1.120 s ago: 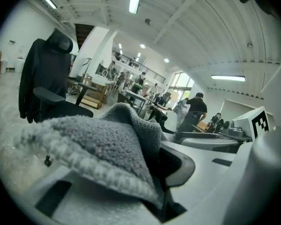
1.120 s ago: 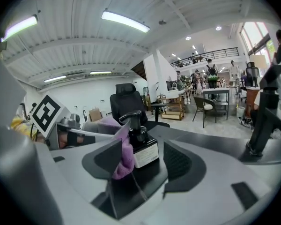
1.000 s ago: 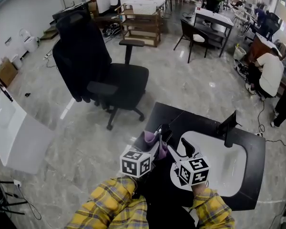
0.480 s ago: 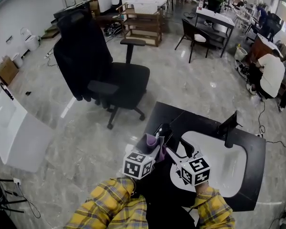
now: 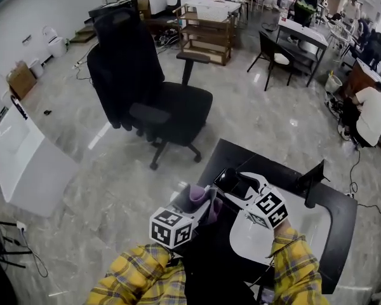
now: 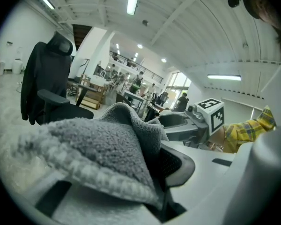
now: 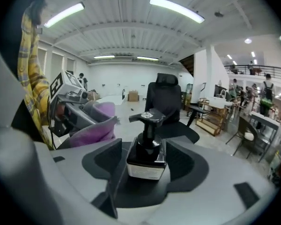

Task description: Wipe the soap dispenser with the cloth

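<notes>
The right gripper (image 7: 145, 164) has its jaws closed on the soap dispenser (image 7: 146, 146). A dark pad presses each side of the black pump bottle, which stands upright between them with its pump head above the jaw tips. The left gripper (image 6: 122, 182) is clamped on the purple cloth (image 6: 98, 153). Thick folds bulge out over and past its jaws, hiding most of one pad.

Seen from the right jaws, the cloth sits just off to their left, near the bottle but apart from it, so wiping contact has not been made. Beyond both pairs of jaws stands a black office chair (image 5: 146, 94). Below them in the head view is a black countertop (image 5: 333, 199) with a white basin (image 5: 305, 224) set into it.

The main risk, as I judge it, is a sideways push from the cloth turning or slipping the smooth bottle between the pads, since it is held low on its body. Pressure on the pump head could also squirt soap (the nozzle points left, toward the cloth). A loosely bunched cloth might also drag free of the left jaws.

A white label (image 7: 144, 171) runs across the foot of the bottle, but its print is too small to read. The emblem on the pump top cannot be read either.
</notes>
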Demonstrator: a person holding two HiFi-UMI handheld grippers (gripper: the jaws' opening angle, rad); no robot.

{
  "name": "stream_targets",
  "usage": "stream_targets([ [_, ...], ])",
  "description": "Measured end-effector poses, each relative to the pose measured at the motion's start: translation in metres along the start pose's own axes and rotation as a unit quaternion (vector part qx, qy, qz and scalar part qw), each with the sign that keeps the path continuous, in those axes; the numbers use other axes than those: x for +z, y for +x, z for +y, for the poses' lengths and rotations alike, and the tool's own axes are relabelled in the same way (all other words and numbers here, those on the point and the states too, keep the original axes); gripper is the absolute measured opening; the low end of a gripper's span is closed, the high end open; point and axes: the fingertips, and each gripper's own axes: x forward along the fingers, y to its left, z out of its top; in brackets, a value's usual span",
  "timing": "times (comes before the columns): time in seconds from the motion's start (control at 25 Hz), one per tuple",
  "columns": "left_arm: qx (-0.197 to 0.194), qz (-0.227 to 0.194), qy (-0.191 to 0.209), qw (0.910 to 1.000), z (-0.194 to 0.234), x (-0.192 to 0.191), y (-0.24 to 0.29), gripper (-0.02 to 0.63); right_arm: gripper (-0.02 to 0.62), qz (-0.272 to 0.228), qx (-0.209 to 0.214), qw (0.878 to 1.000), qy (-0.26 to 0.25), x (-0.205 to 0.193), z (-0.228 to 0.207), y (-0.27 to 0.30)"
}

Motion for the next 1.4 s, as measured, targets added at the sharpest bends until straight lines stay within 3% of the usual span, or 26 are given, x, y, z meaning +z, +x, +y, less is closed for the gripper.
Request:
stream_targets([
  [0.24, 0.004, -0.010, -0.015, 0.9998, 0.008, -0.004, -0.020, 0.077, 0.262, 0.009, 0.063, 0.998, -0.023, 0.006, -0.003, 0.023],
  [0.48, 0.010, -0.009, -0.017, 0.9998, 0.013, -0.008, -0.027, 0.078, 0.262, 0.050, 0.118, 0.987, -0.098, 0.001, -0.001, 0.033],
  [0.8, 0.001, -0.004, -0.020, 0.9998, 0.011, -0.010, -0.021, 0.077, 0.262, 0.058, 0.186, 0.978, -0.072, 0.000, -0.003, 0.042],
  [0.92, 0.002, -0.002, -0.021, 0.9998, 0.012, -0.010, -0.022, 0.078, 0.215, 0.054, 0.202, 0.975, -0.070, 0.003, 0.002, 0.041],
  [1.12, 0.005, -0.004, -0.028, 0.9996, 0.014, -0.010, -0.014, 0.078, 0.213, 0.052, 0.176, 0.981, -0.055, 0.001, 0.001, 0.041],
  [1.4, 0.006, -0.008, -0.027, 0.9996, 0.015, -0.007, -0.007, 0.078, 0.213, 0.023, 0.081, 0.996, -0.001, 0.001, -0.003, 0.041],
])
